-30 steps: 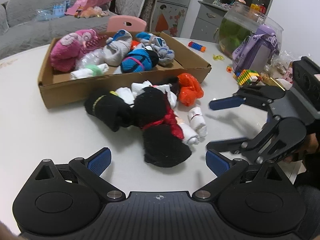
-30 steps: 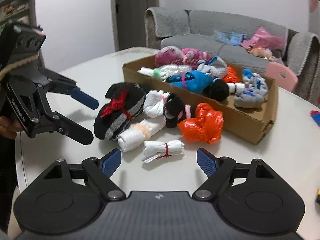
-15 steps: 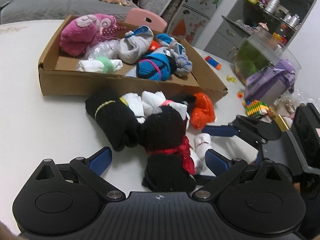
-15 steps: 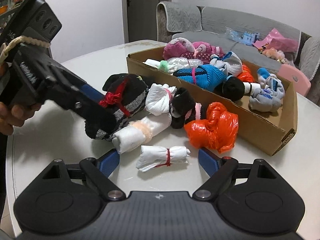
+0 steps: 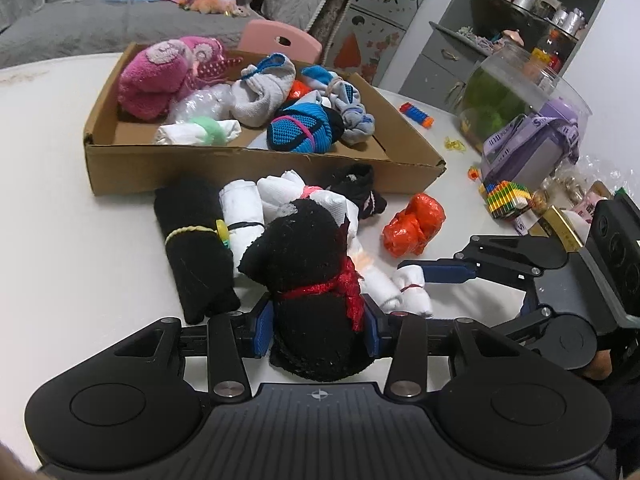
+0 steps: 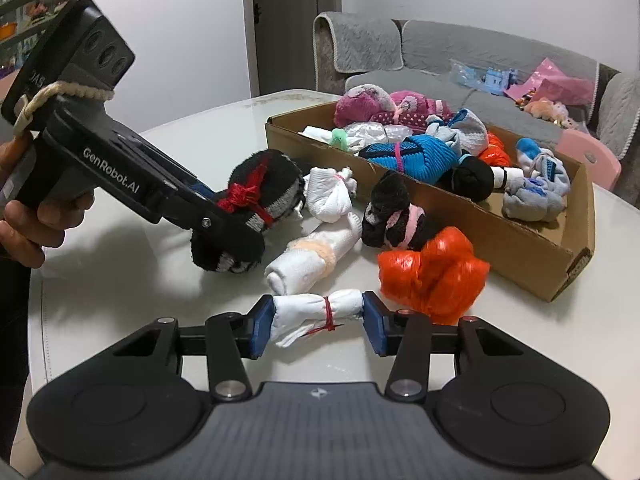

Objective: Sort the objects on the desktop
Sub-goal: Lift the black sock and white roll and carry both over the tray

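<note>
Left gripper (image 5: 316, 330) has its blue pads clamped on either side of a fat black sock bundle tied with a red ribbon (image 5: 310, 264), which sits nearest the camera at the front of the sock pile. Right gripper (image 6: 318, 326) is pinched on the two ends of a small white sock roll with a red band (image 6: 316, 314), so the roll's long axis runs straight across between the pads, lying flat on the table.

All of this is on a glossy white round table (image 6: 132, 280) in a living room with a grey sofa (image 6: 480, 60) behind it.

Around the grabbed stuff: a crumpled orange plastic bag (image 6: 434, 276) just right of the white roll, a longer white sock roll with a peach band (image 6: 312, 256) angled behind it, and a black sock with a pink band (image 6: 396, 220) near the box. In the left view a long black sock roll with a yellow band (image 5: 196, 248) lies just beside the ribboned bundle, pointing away from the camera. Behind the pile is an open brown cardboard box (image 5: 240, 164) already full of pink, blue and grey socks. The left gripper's body crosses in front of part of the black bundle in the right view.
</note>
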